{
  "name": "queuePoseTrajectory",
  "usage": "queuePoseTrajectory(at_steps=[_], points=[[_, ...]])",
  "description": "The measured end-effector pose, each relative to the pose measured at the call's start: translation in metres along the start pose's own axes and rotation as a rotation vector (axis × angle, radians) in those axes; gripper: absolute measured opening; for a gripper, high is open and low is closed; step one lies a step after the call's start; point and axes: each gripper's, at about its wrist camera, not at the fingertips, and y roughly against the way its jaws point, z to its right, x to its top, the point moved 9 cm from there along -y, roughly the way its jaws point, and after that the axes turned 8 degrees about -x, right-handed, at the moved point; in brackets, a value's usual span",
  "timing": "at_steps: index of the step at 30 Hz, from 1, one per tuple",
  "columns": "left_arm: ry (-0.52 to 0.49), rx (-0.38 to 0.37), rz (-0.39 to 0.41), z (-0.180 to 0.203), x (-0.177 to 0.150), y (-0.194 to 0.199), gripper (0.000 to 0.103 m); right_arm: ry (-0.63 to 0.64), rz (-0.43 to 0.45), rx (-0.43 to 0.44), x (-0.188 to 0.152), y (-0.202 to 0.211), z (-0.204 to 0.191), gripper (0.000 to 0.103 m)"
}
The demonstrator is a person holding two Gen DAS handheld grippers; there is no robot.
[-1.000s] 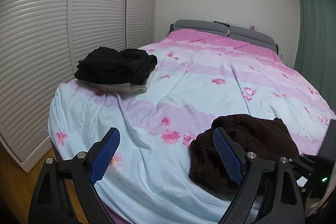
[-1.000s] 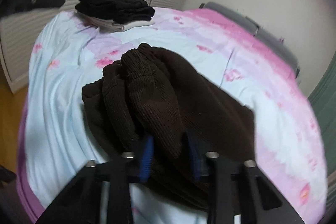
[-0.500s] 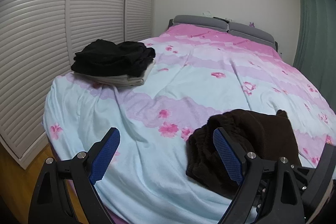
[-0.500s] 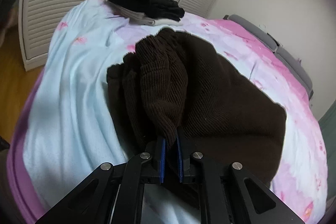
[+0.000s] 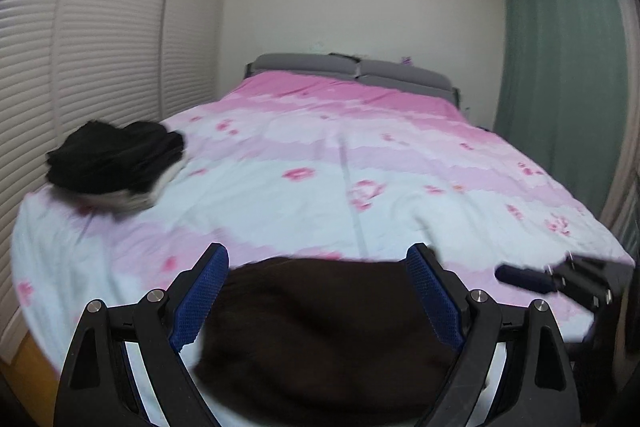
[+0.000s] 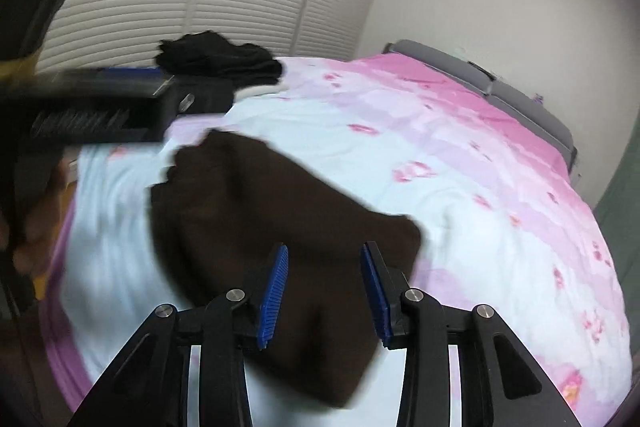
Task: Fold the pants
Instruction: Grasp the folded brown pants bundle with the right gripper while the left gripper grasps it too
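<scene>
Pink-and-pale-blue floral duvet (image 5: 360,163) covers the bed. Brown pants (image 6: 248,211) lie bunched near its foot edge, below both grippers. Black-and-white clothes pile (image 5: 116,163) sits at the duvet's left side, well apart. Left gripper (image 5: 316,291): jaws wide, nothing held, pants behind the gap. Right gripper (image 6: 324,295): jaws opening, pads clear of the pants.

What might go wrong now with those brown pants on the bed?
The brown pants lie near the foot edge of the bed, so a nudge might slide them off. The right gripper is opening just above them and may snag the cloth. The left gripper, open and close by, might bump the fold.
</scene>
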Motion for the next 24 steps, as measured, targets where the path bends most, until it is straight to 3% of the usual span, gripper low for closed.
queuePoseTrajectory(at_steps=[6, 14, 16, 18, 19, 20, 22, 23, 24], points=[[0.019, -0.012, -0.078, 0.024, -0.025, -0.042, 0.091, -0.087, -0.039, 0.025, 0.005, -0.033, 0.085, 0.039], [0.083, 0.071, -0.158, 0.006, -0.07, -0.057, 0.091, -0.18, -0.165, 0.433, -0.003, -0.119, 0.103, 0.039], [0.069, 0.088, -0.171, 0.005, -0.077, -0.058, 0.091, -0.16, -0.201, 0.507, -0.006, -0.136, 0.097, 0.046], [0.057, 0.098, -0.172, 0.005, -0.081, -0.058, 0.091, -0.139, -0.233, 0.536, -0.01, -0.154, 0.094, 0.064], [0.057, 0.101, -0.179, 0.005, -0.084, -0.058, 0.091, -0.137, -0.245, 0.546, -0.013, -0.161, 0.094, 0.064], [0.058, 0.101, -0.184, 0.004, -0.085, -0.058, 0.091, -0.151, -0.251, 0.582, -0.015, -0.166, 0.091, 0.063], [0.055, 0.098, -0.193, 0.004, -0.088, -0.059, 0.091, -0.19, -0.267, 0.678, -0.016, -0.17, 0.087, 0.034], [0.052, 0.099, -0.195, 0.005, -0.089, -0.059, 0.091, -0.2, -0.282, 0.731, -0.019, -0.17, 0.082, 0.024], [0.048, 0.1, -0.198, 0.004, -0.09, -0.06, 0.091, -0.193, -0.289, 0.73, -0.021, -0.171, 0.078, 0.018]])
